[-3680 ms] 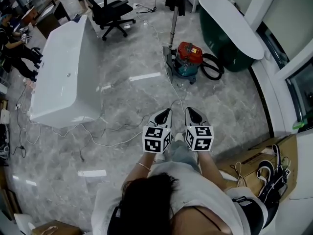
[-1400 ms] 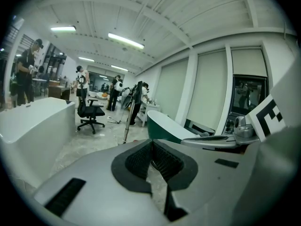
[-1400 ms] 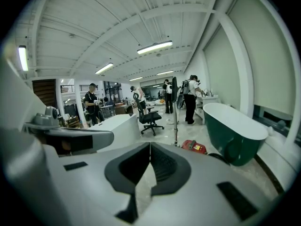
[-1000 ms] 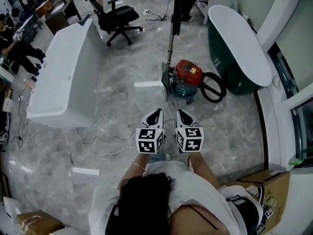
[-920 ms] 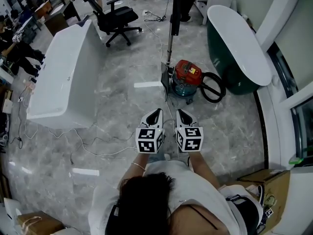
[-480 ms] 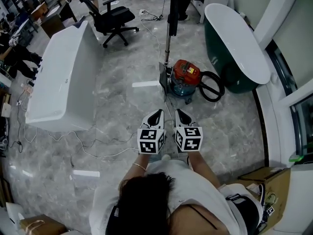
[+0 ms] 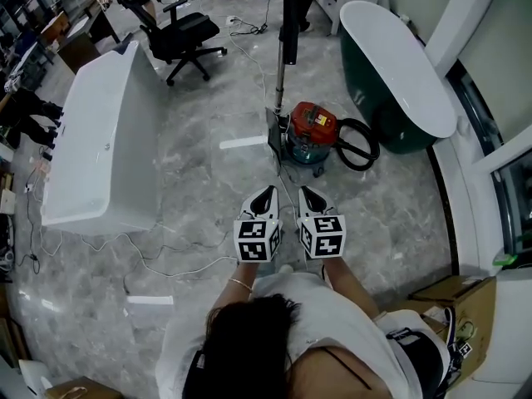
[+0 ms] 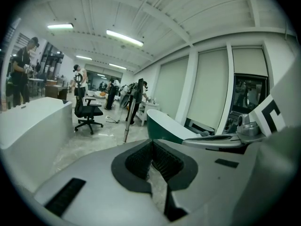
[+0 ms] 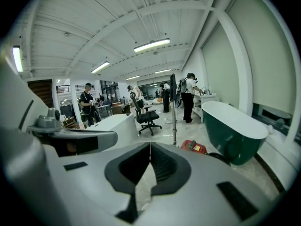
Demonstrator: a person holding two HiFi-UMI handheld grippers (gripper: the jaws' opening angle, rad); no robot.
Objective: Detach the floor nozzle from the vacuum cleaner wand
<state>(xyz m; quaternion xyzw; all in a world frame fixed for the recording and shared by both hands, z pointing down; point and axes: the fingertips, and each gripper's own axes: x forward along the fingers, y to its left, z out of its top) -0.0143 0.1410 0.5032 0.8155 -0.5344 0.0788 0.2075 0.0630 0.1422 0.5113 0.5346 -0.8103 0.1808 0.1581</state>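
Both are closed and empty: left tool (image 7: 264,193) and right tool (image 7: 305,192) have jaws pressed together with nothing between them. They are held side by side close to the person's body, pointing to the far side. The red vacuum canister (image 7: 314,126) sits on the marble floor (image 7: 199,181), farther out and well apart from the tools. The wand (image 7: 280,69) stands upright just left of the canister, with the floor nozzle (image 7: 273,130) at its foot, just beside the canister. A black hose (image 7: 362,144) loops to the right of the canister. White bathtub (image 7: 96,140) at left, green bathtub (image 7: 391,56) at right, office chair (image 7: 179,32) far left.
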